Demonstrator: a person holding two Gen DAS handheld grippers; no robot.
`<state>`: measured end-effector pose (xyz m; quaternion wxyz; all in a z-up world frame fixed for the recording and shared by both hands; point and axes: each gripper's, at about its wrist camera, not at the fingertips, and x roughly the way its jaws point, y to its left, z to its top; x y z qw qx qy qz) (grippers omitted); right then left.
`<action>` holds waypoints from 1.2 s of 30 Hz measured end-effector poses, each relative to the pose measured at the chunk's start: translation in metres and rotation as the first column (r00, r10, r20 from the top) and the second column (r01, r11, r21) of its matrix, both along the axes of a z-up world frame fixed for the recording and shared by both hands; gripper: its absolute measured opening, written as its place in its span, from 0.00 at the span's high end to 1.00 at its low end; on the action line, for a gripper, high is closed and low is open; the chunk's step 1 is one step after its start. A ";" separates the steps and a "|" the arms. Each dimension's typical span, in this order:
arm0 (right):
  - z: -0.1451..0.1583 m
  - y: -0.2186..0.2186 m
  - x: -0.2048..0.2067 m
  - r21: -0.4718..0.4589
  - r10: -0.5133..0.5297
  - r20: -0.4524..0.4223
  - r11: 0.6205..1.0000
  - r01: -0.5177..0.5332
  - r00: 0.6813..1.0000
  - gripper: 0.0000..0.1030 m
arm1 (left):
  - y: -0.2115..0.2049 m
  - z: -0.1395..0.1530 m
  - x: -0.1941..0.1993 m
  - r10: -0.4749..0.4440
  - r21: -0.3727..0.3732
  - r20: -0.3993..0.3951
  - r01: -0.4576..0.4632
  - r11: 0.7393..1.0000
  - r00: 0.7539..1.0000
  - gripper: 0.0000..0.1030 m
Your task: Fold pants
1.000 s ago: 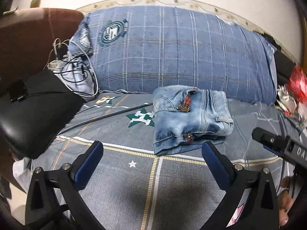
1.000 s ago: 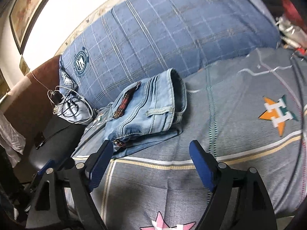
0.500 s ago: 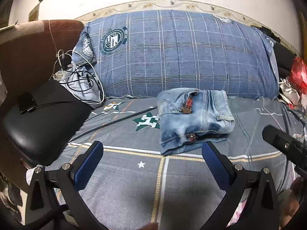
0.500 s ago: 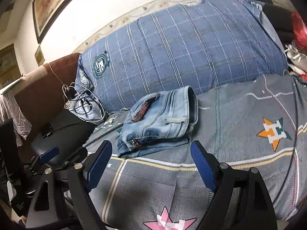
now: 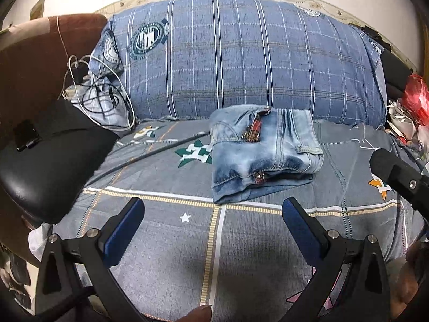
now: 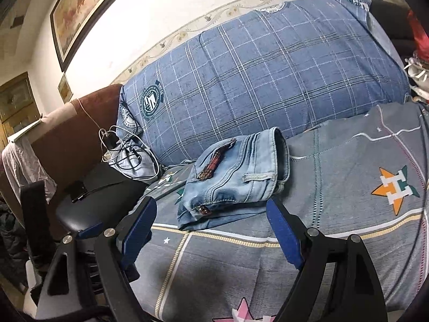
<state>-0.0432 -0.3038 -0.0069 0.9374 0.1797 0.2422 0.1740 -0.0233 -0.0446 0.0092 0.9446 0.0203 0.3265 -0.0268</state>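
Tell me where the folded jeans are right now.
The folded jeans lie mid-frame in both views on the grey bedsheet, just in front of the blue plaid pillow, beyond both open grippers.

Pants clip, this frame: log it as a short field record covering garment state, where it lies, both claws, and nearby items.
garment: denim pants, folded into a compact bundle
location: on the grey bedsheet, in front of the blue plaid pillow
left claw: open, empty, short of the pants
right claw: open, empty, short of the pants
nearby: tangled cables and a black seat cushion to the left
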 end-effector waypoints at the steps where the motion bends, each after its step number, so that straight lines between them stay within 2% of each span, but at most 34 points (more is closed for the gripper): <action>1: -0.001 0.001 0.001 0.003 0.006 -0.005 1.000 -0.006 1.000 0.18 | 0.000 -0.001 0.001 -0.001 -0.001 -0.009 0.001 1.000 1.000 0.01; 13: -0.009 0.011 0.015 0.005 0.041 -0.039 0.999 -0.040 0.998 0.18 | 0.006 -0.006 0.006 -0.015 -0.023 -0.044 0.014 1.000 0.999 0.01; 36: -0.011 0.008 0.015 0.020 0.033 -0.050 0.999 -0.032 0.998 0.18 | 0.005 -0.006 0.005 -0.007 -0.010 -0.038 0.006 1.000 0.999 0.01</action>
